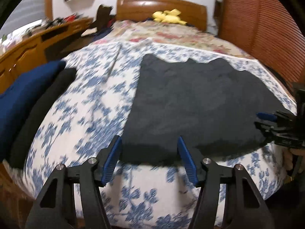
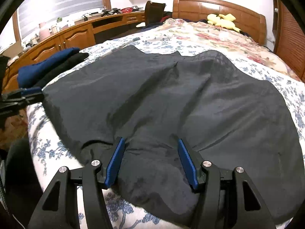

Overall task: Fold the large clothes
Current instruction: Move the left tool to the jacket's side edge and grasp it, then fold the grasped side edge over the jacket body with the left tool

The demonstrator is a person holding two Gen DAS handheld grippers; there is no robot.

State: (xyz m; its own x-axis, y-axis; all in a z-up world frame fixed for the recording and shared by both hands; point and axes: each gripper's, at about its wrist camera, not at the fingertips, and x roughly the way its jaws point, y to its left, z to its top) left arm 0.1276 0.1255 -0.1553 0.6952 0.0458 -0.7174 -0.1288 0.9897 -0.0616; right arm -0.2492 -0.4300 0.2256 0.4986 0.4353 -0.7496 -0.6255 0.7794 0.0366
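A large dark grey garment (image 1: 190,99) lies spread flat on the bed's blue-flowered sheet (image 1: 91,103). My left gripper (image 1: 149,148) stands open at the garment's near left edge; the hem runs between its blue pads (image 1: 113,158) without being pinched. Over the near middle of the garment (image 2: 152,95), my right gripper (image 2: 150,158) is open, its pads (image 2: 115,162) resting on a soft wrinkle of cloth that they do not squeeze. Each gripper also shows in the other's view, the right gripper (image 1: 266,120) at the garment's right edge and the left gripper (image 2: 34,92) at its left corner.
Folded navy and black clothes (image 1: 28,99) are stacked on the bed's left side. A floral quilt (image 1: 171,32) and a yellow plush toy (image 1: 168,16) lie near the wooden headboard (image 1: 162,5). Wooden cabinets (image 2: 72,36) run along the left, and a slatted door (image 1: 257,28) stands on the right.
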